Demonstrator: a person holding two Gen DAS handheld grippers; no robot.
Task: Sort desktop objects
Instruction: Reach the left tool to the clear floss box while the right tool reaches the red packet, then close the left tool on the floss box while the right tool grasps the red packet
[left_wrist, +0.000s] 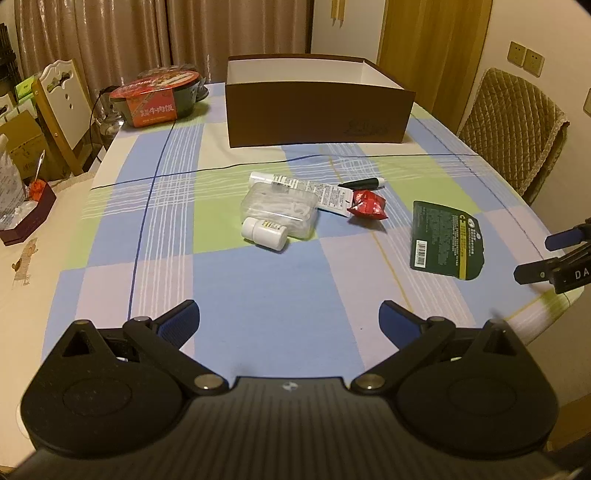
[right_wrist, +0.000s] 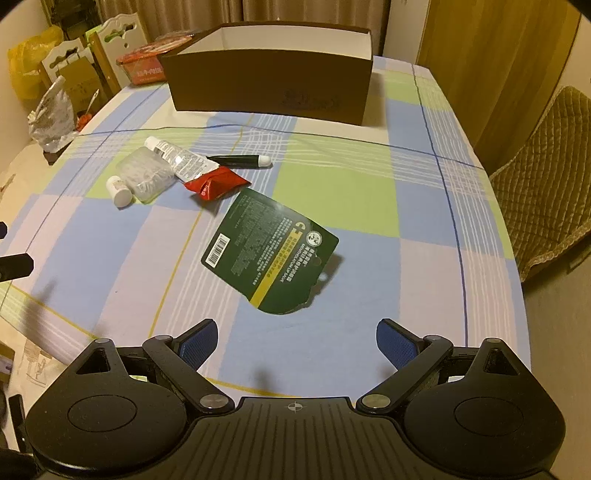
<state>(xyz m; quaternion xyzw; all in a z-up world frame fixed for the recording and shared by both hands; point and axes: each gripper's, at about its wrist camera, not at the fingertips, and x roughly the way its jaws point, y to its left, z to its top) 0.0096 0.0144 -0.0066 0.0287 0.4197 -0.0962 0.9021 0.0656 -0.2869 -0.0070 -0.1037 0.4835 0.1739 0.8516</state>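
On the checked tablecloth lies a cluster: a white pill bottle on its side, a clear plastic case, a white tube, a black marker and a red packet. A dark green card package lies apart to the right. An open brown box stands at the back. My left gripper hangs open over bare cloth in front of the cluster. My right gripper is open just in front of the green package.
A red instant-meal bowl sits at the back left of the table. Chairs stand at the left and right. A small dark tray and a crumpled bag lie on the left side.
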